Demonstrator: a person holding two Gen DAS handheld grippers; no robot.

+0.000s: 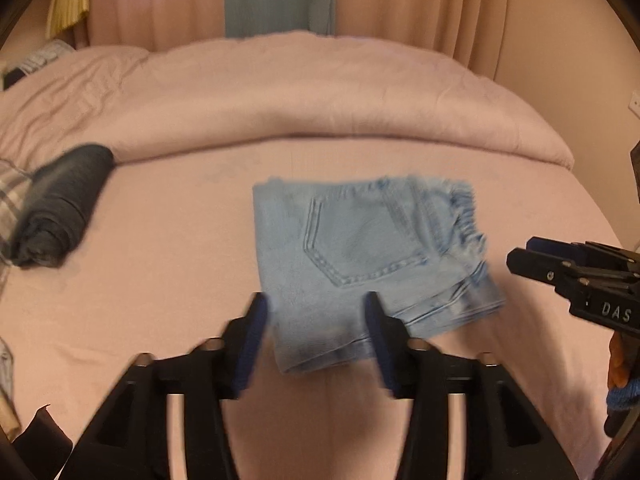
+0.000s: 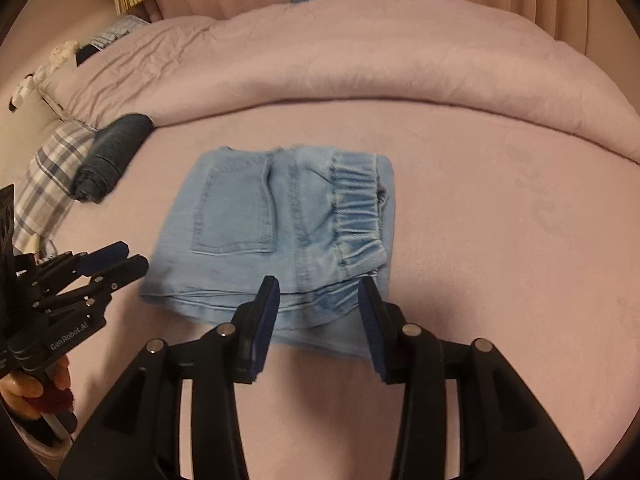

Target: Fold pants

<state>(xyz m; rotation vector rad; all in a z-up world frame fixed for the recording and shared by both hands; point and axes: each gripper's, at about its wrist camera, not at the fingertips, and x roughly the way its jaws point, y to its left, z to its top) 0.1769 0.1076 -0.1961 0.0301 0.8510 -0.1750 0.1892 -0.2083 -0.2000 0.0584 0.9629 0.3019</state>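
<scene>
Light blue denim pants (image 1: 360,248) lie folded into a compact rectangle on the pink bed sheet (image 1: 160,280), back pocket up and elastic waistband to the right. My left gripper (image 1: 315,302) hovers over the near left edge of the pants, its jaws open with nothing pinched between them. In the right wrist view the same pants (image 2: 280,224) lie ahead, and my right gripper (image 2: 319,286) stands open above their near edge by the waistband. Each gripper also shows in the other's view: the right gripper (image 1: 520,258) at the far right, the left gripper (image 2: 134,258) at the left, held by a hand.
A dark grey rolled garment (image 1: 60,204) lies at the left on the sheet, next to plaid fabric (image 2: 48,184). A bunched pink duvet (image 1: 320,100) runs across the far side of the bed. Curtains hang behind it.
</scene>
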